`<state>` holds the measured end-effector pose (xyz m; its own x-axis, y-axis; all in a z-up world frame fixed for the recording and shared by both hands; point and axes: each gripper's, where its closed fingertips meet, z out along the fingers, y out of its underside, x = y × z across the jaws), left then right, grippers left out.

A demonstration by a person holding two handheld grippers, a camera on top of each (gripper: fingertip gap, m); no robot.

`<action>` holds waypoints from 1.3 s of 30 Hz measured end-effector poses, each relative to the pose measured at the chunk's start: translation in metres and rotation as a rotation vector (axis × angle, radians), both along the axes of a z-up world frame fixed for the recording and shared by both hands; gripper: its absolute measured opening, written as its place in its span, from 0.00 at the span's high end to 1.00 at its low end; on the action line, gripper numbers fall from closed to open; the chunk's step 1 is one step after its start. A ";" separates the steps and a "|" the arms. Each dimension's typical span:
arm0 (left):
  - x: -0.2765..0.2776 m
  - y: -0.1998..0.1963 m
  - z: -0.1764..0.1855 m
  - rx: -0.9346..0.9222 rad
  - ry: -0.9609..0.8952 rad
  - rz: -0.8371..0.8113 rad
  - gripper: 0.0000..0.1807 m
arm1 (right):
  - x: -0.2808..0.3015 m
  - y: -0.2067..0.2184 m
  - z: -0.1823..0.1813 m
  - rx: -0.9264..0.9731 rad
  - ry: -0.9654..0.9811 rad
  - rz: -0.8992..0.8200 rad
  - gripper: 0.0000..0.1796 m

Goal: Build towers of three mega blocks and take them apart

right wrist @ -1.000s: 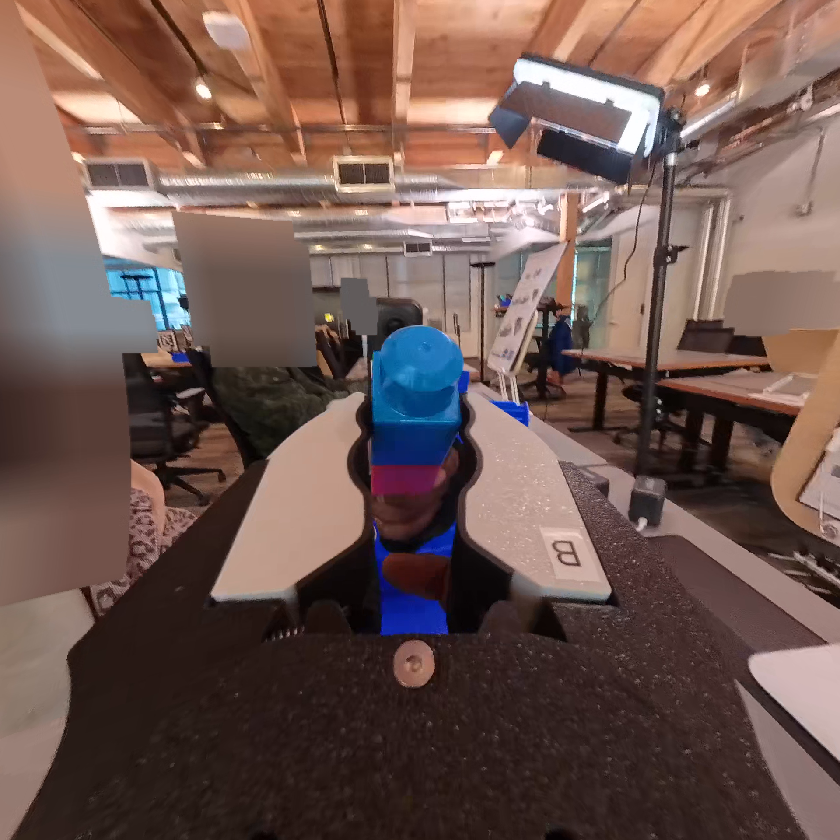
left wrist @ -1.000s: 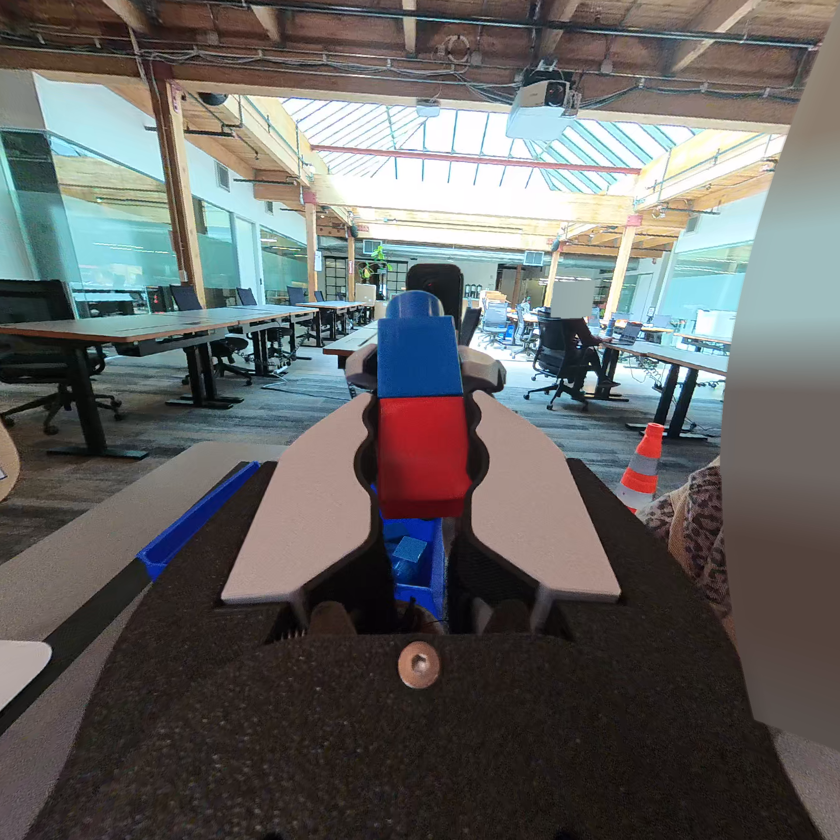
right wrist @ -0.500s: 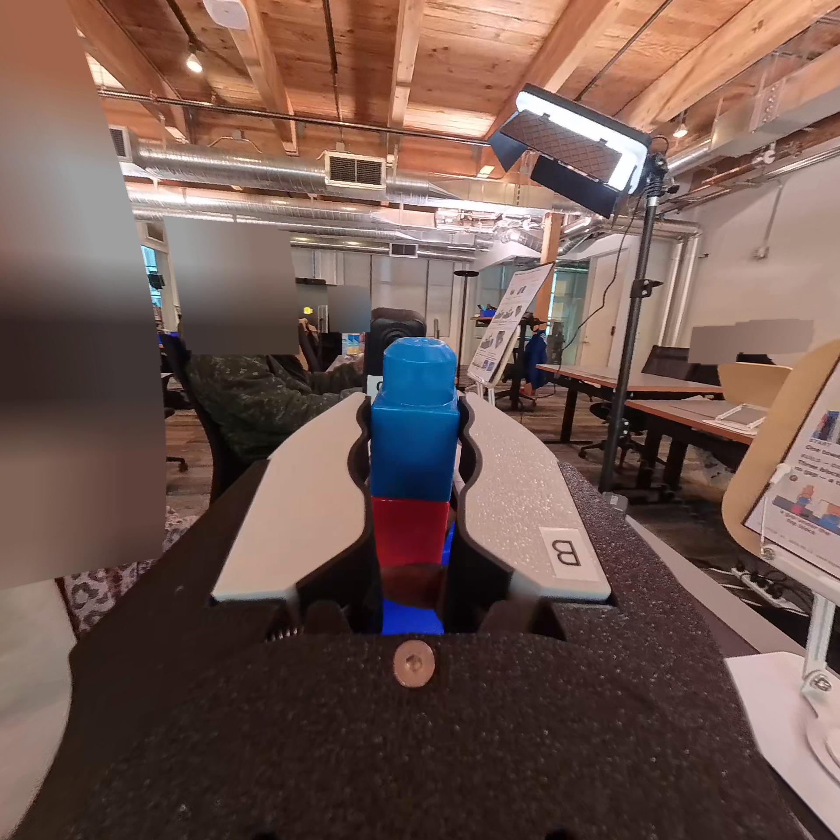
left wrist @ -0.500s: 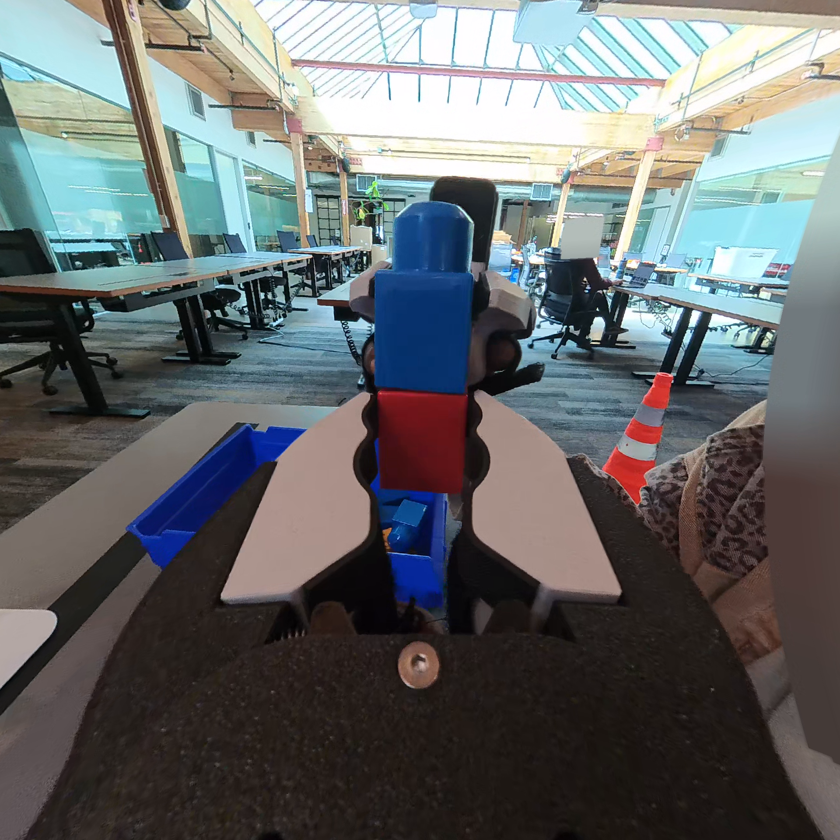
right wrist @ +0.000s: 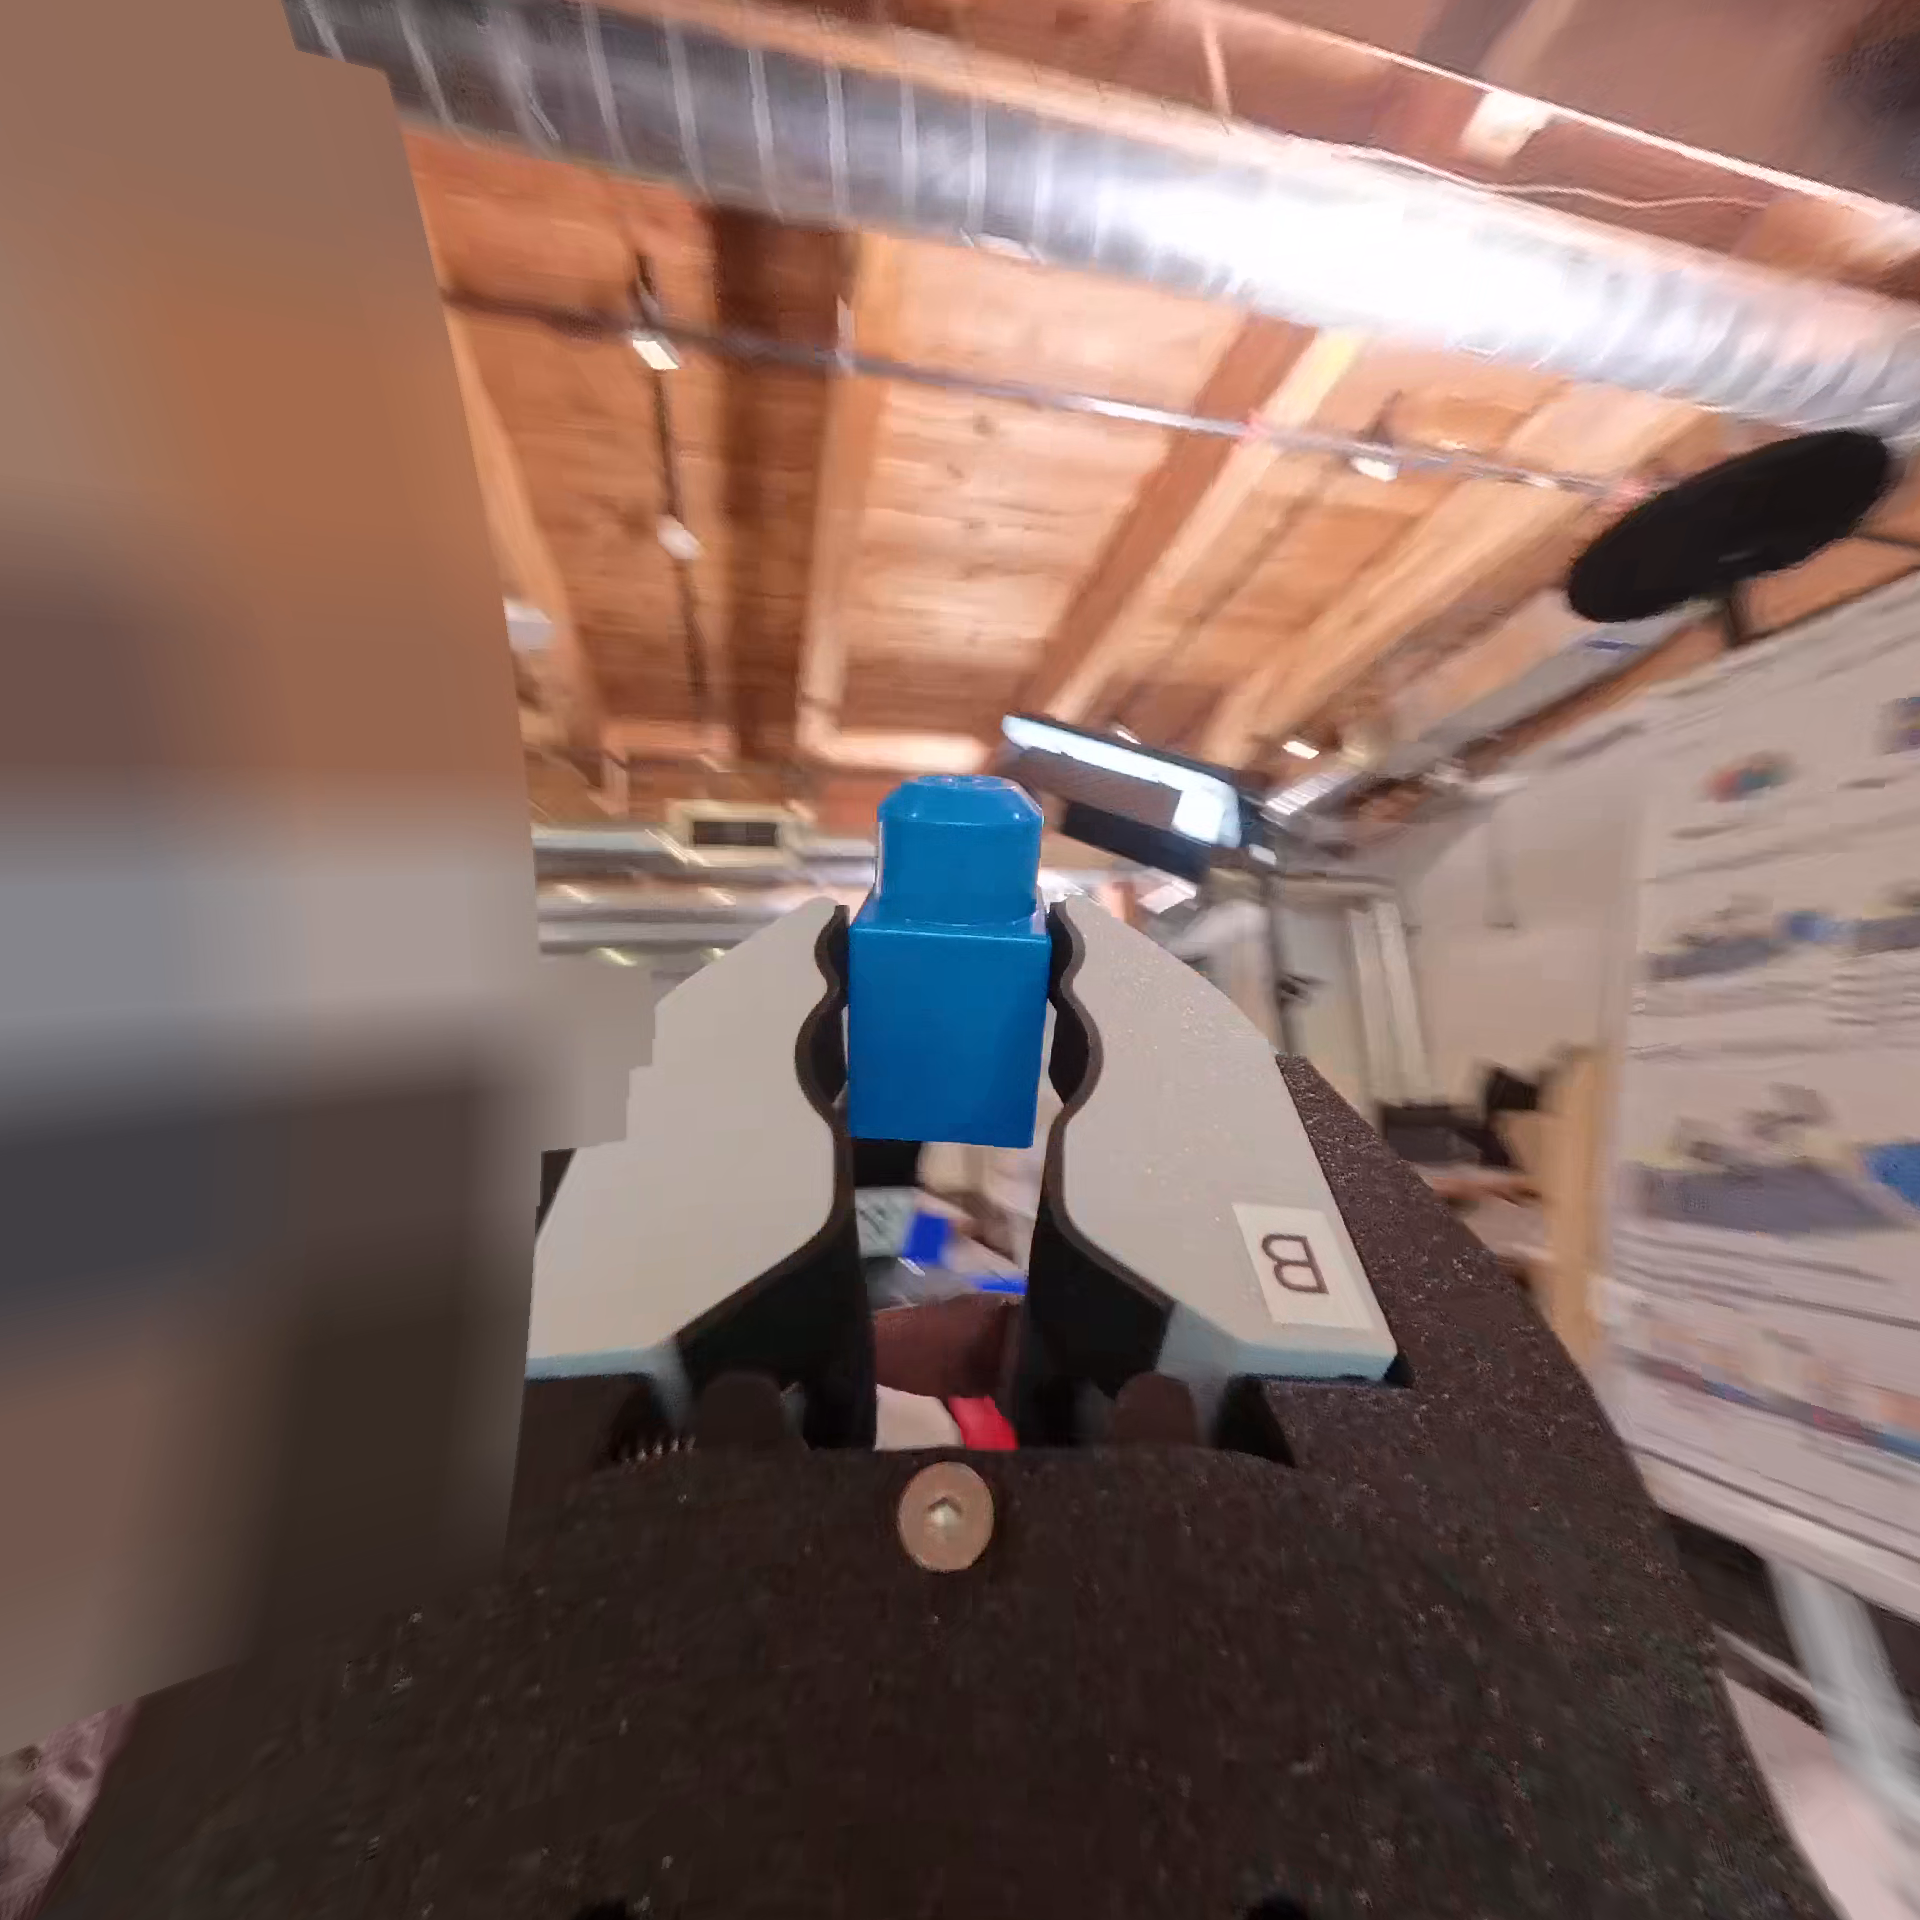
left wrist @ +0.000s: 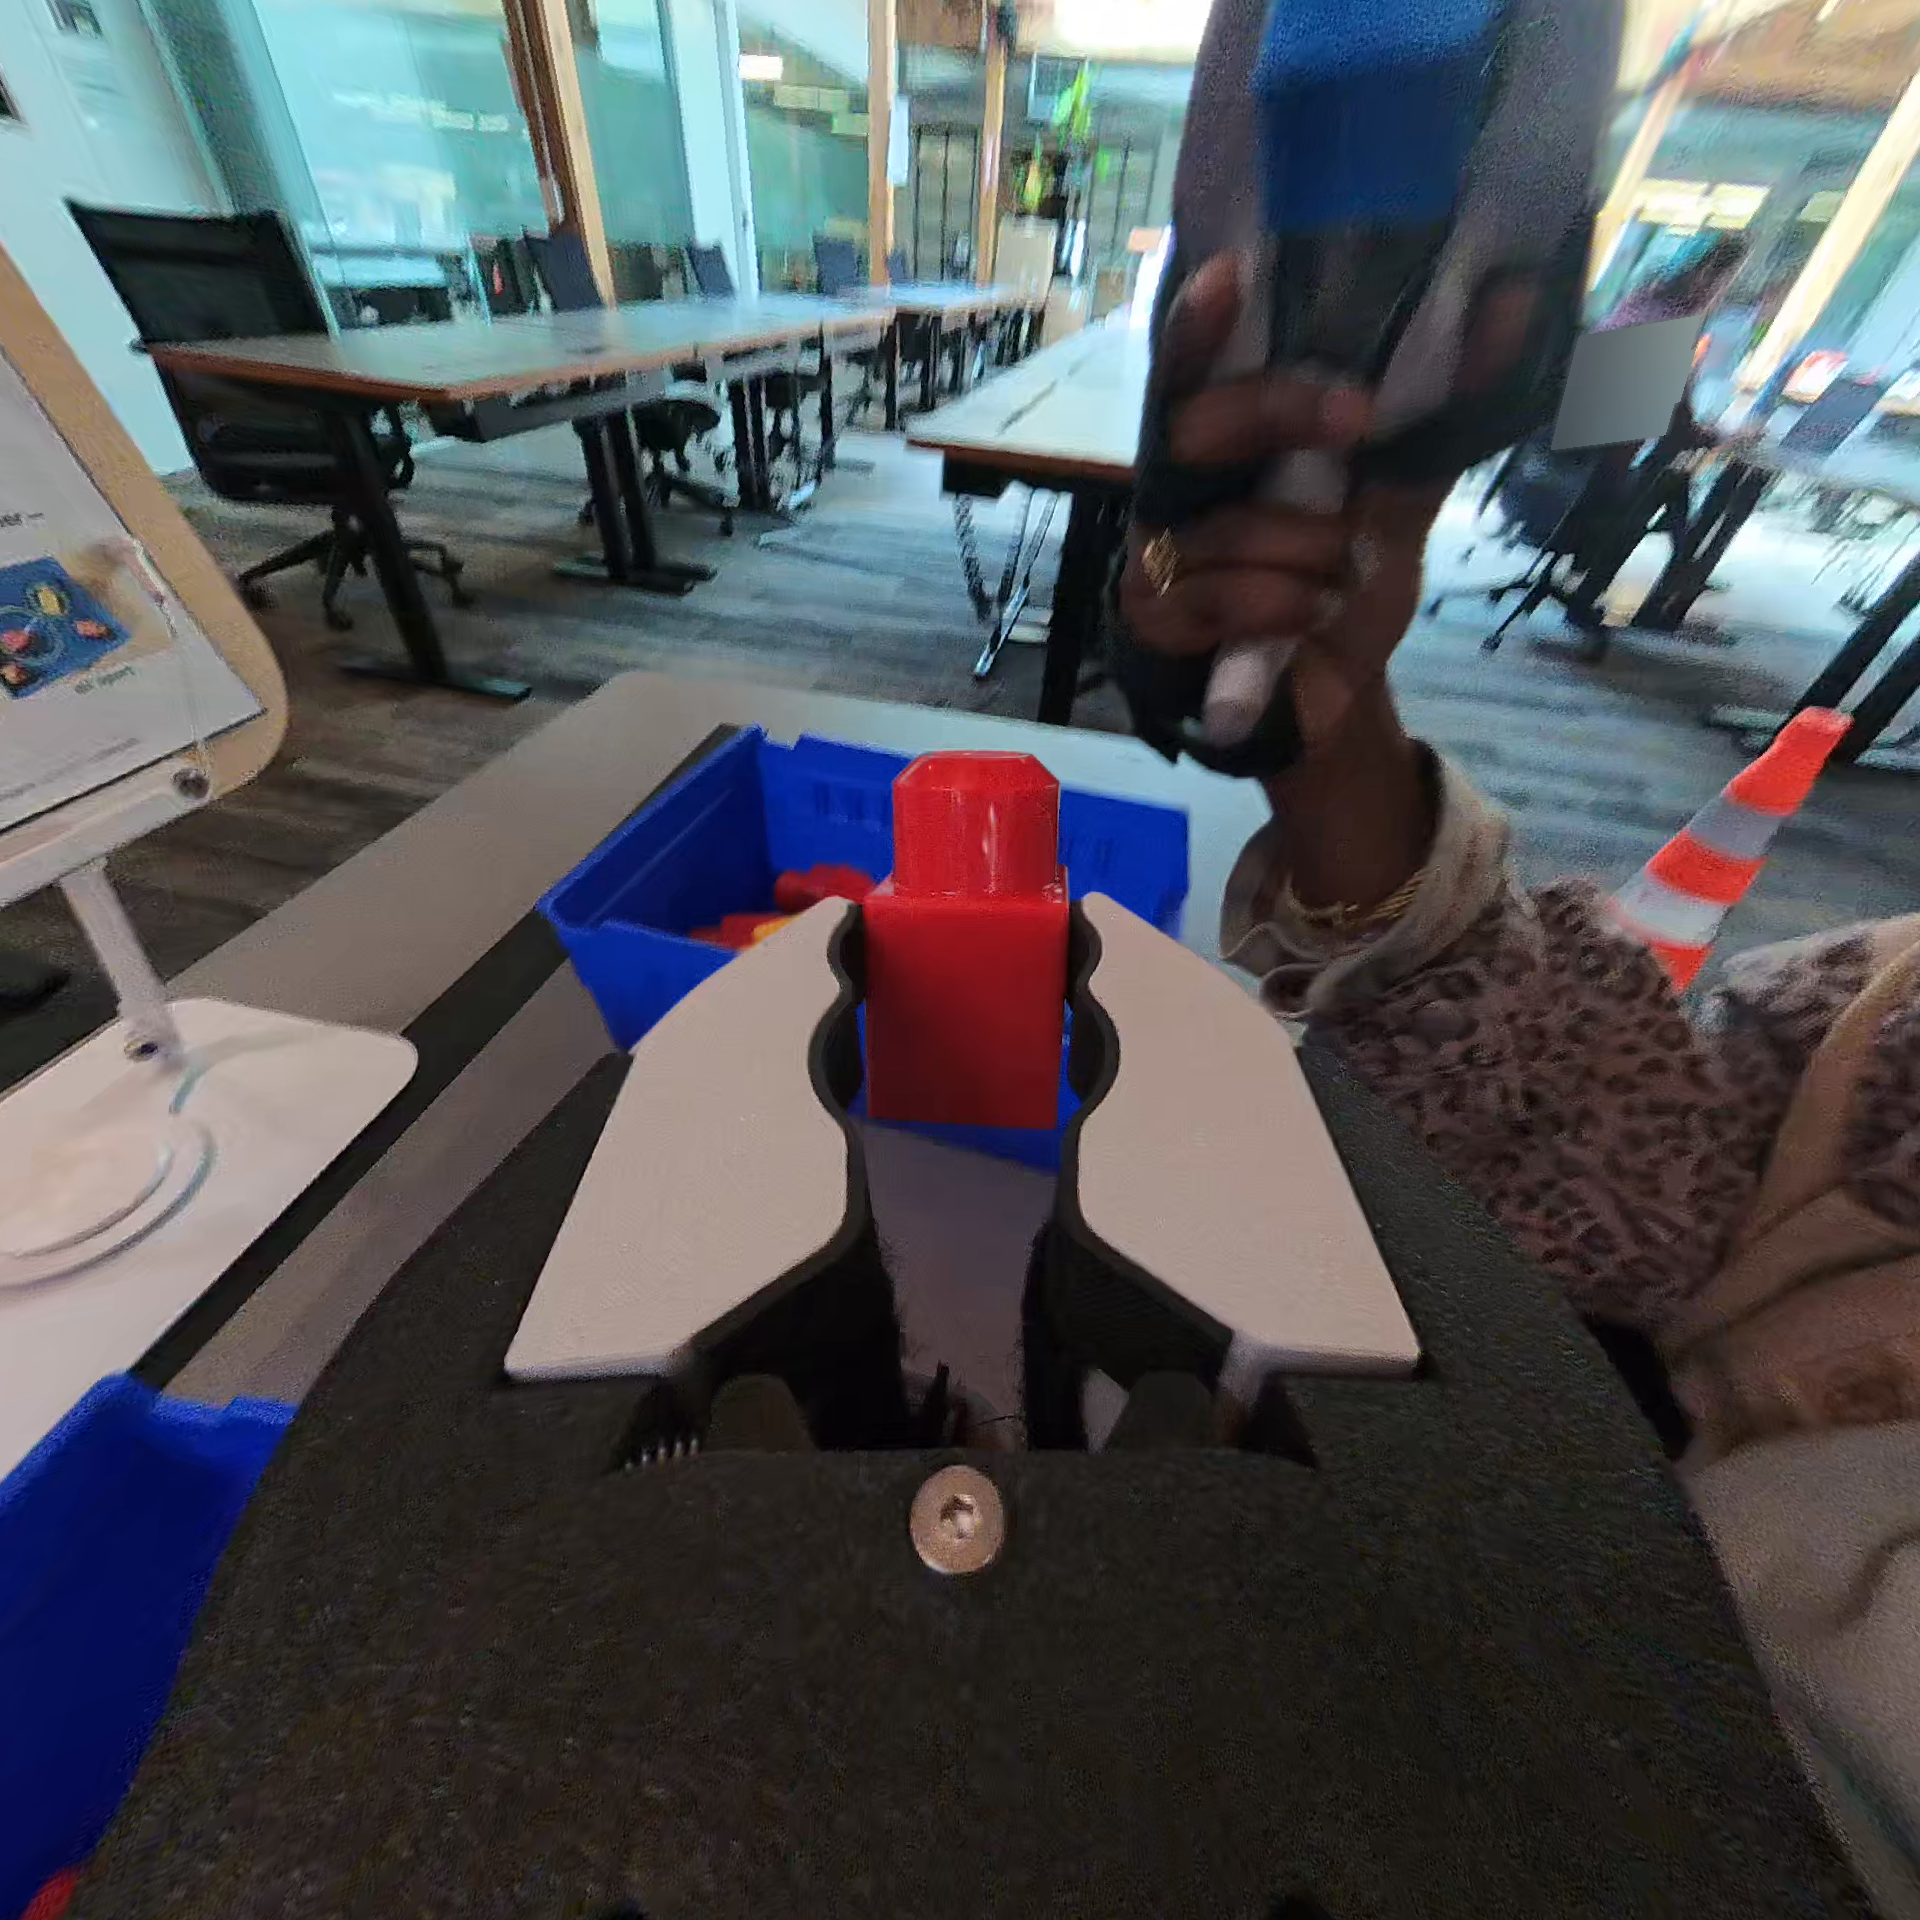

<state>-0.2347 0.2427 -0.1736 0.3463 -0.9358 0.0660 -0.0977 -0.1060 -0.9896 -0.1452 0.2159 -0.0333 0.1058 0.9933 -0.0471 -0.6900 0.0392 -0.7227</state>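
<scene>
My left gripper (left wrist: 964, 977) is shut on a red block (left wrist: 966, 987), stud up, held above the near edge of a blue bin (left wrist: 665, 914). My right gripper (right wrist: 943, 987) is shut on a blue block (right wrist: 943, 1029) and is tilted up toward the ceiling. In the left wrist view the right gripper (left wrist: 1351, 260) shows blurred at the top, held by a hand (left wrist: 1247, 540), with the blue block (left wrist: 1361, 114) in it, well above and apart from the red block.
The blue bin holds red and yellow blocks (left wrist: 800, 904). A second blue bin (left wrist: 94, 1621) is at the lower left. A sign on a white stand (left wrist: 104, 727) stands at the left. A patterned sleeve (left wrist: 1538, 1039) is at the right, an orange cone (left wrist: 1725, 842) on the floor beyond. One gripper's finger ends stand about 15 cm off the other's.
The blue block has come off the red block. My right gripper lifted up and away with the blue block; my left gripper tilted down toward the bin with the red block.
</scene>
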 end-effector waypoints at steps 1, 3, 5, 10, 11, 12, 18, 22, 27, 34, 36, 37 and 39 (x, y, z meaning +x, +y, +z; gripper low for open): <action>-0.003 -0.001 0.010 0.003 -0.069 -0.007 0.80 | 0.009 0.011 -0.009 -0.013 -0.088 -0.098 0.80; -0.014 0.003 0.023 0.045 -0.130 0.046 0.80 | 0.033 0.047 -0.036 -0.102 -0.292 -0.377 0.80; -0.028 0.009 0.034 0.096 -0.164 0.129 0.80 | 0.065 0.085 -0.077 -0.239 -0.511 -0.633 0.80; -0.054 0.005 0.064 0.171 -0.308 0.211 0.80 | 0.143 0.144 -0.188 -0.680 -0.924 -0.982 0.80; -0.058 0.006 0.066 0.178 -0.321 0.222 0.80 | 0.148 0.150 -0.203 -0.723 -0.966 -0.998 0.80; -0.060 0.006 0.067 0.181 -0.323 0.230 0.80 | 0.149 0.156 -0.214 -0.752 -0.990 -1.002 0.80; -0.067 0.006 0.071 0.193 -0.344 0.255 0.80 | 0.138 0.191 -0.256 -0.901 -0.899 -0.990 0.80; -0.062 0.007 0.069 0.206 -0.317 0.254 0.80 | 0.136 0.199 -0.272 -0.926 -0.929 -1.025 0.80; -0.054 0.005 0.066 0.208 -0.295 0.234 0.80 | 0.133 0.200 -0.281 -0.950 -0.945 -0.997 0.75; -0.042 0.006 0.061 0.175 -0.290 0.188 0.80 | 0.081 0.168 -0.189 -0.587 -0.720 -0.732 0.75; -0.037 0.006 0.056 0.174 -0.263 0.178 0.80 | 0.051 0.136 -0.143 -0.420 -0.609 -0.562 0.75; -0.034 0.006 0.054 0.177 -0.242 0.171 0.80 | 0.037 0.116 -0.123 -0.342 -0.570 -0.475 0.75; -0.028 0.005 0.050 0.197 -0.201 0.168 0.80 | 0.010 0.077 -0.093 -0.199 -0.539 -0.330 0.75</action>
<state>-0.2629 0.2481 -0.1239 0.4951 -0.8684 -0.0277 0.1043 0.0910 -0.9904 -0.1349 0.2928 -0.1259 0.4634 0.8824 -0.0812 -0.2044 0.0173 -0.9787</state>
